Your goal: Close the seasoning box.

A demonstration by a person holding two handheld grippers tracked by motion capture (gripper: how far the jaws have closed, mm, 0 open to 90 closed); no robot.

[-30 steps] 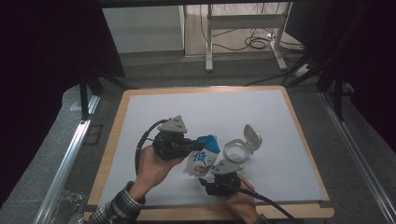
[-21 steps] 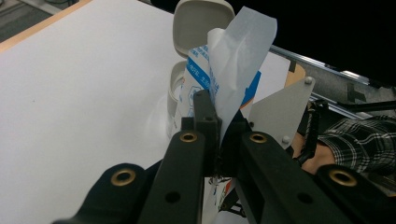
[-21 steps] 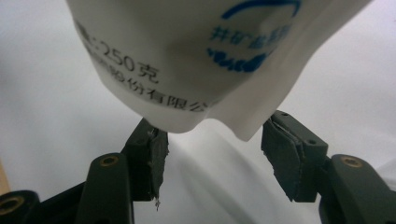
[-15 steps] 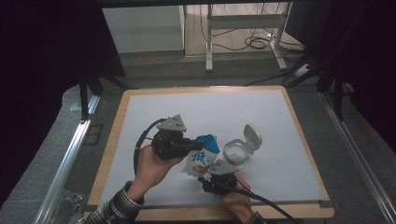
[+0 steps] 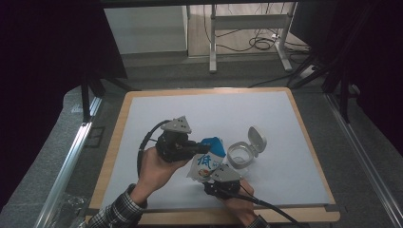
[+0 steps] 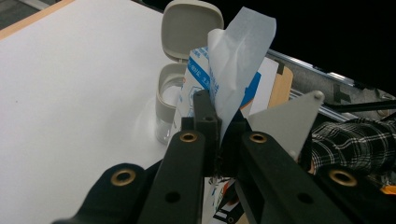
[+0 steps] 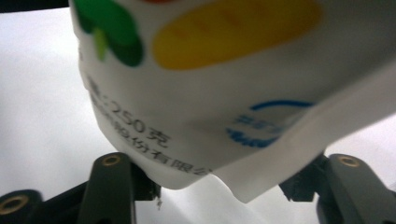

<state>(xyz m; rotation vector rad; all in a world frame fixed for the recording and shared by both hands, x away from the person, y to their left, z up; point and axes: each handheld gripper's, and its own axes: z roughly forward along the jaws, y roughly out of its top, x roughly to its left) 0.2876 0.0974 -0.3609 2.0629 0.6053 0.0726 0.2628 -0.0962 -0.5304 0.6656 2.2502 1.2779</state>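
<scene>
A white and blue pouch [image 5: 205, 162] with printed characters is held above the mat between both grippers. My left gripper [image 5: 198, 147] is shut on the pouch's torn top flap [image 6: 238, 70], with the jaws pinched together on it. From below, my right gripper [image 5: 215, 176] holds the pouch's bottom end [image 7: 196, 116], one jaw pressing each side. Just right of the pouch stands a small clear jar [image 5: 239, 156] with its hinged lid [image 5: 256, 138] flipped open; the jar [image 6: 167, 105] stands behind the pouch in the left gripper view.
A white mat [image 5: 157, 109] covers the wooden-edged table [image 5: 114, 142]. Metal rails [image 5: 71, 152] run along the left side and a stand's legs [image 5: 213, 42] rise behind the table. A checked sleeve [image 6: 355, 144] is close by on the right in the left gripper view.
</scene>
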